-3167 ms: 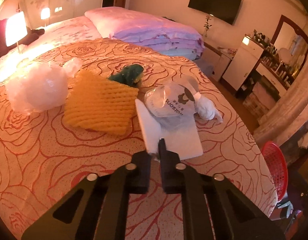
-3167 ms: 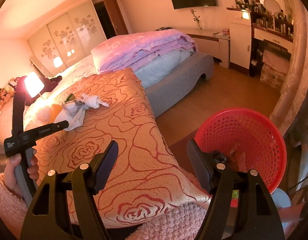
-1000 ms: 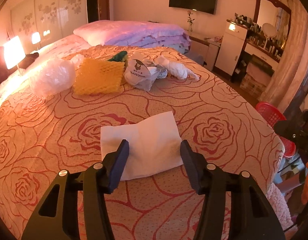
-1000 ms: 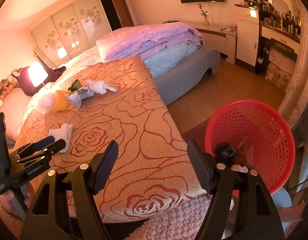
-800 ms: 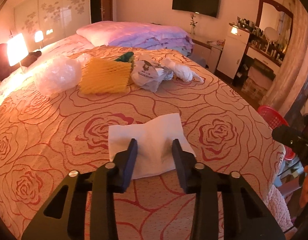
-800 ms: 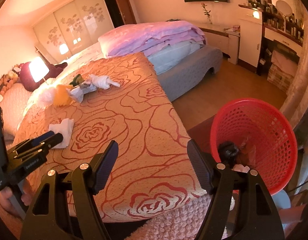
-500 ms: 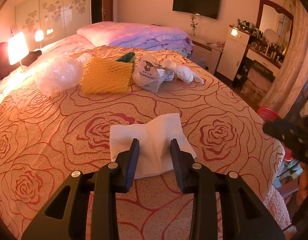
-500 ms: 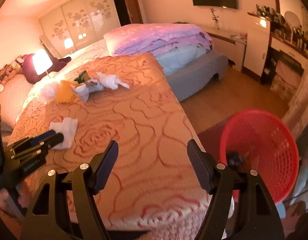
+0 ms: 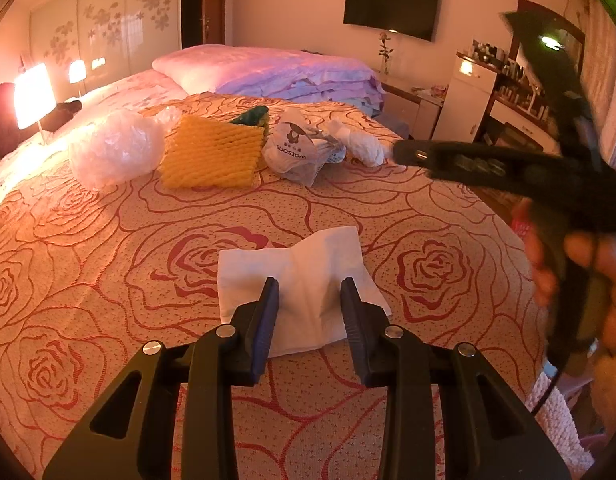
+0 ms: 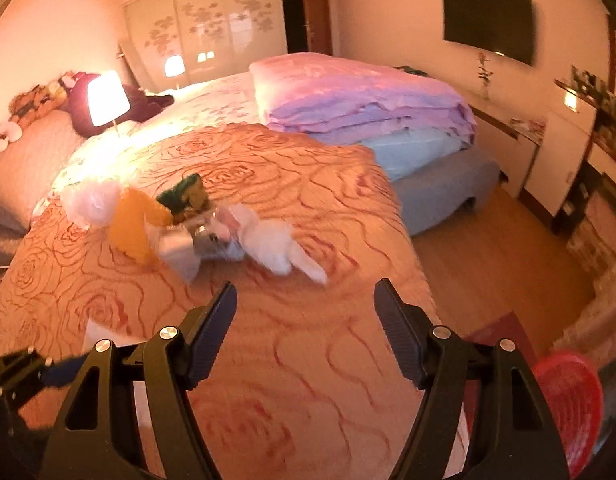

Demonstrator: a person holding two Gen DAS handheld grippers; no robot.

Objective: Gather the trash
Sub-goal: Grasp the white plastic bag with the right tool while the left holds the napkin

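Observation:
A white paper napkin (image 9: 304, 276) lies on the rose-patterned bedspread (image 9: 108, 248). My left gripper (image 9: 309, 294) is open, its jaws on either side of the napkin's near part. Farther back lie a clear plastic bag (image 9: 112, 152), a yellow foam net (image 9: 212, 152), a green item (image 9: 250, 114), a white Watsons bag (image 9: 296, 152) and a crumpled white bag (image 9: 361, 144). My right gripper (image 10: 304, 304) is open and empty above the bed, facing that pile (image 10: 212, 232). It also shows blurred at the right of the left wrist view (image 9: 487, 168).
The red basket (image 10: 567, 396) stands on the floor at the bed's right corner. Folded purple quilts (image 10: 359, 96) lie at the far side of the bed. A lit lamp (image 10: 106, 98) stands at the left. A dresser and cabinets line the right wall.
My left gripper dropped the napkin on the bed, opened, then narrowed around it. My right gripper swung left from the red basket toward the bed and the trash pile.

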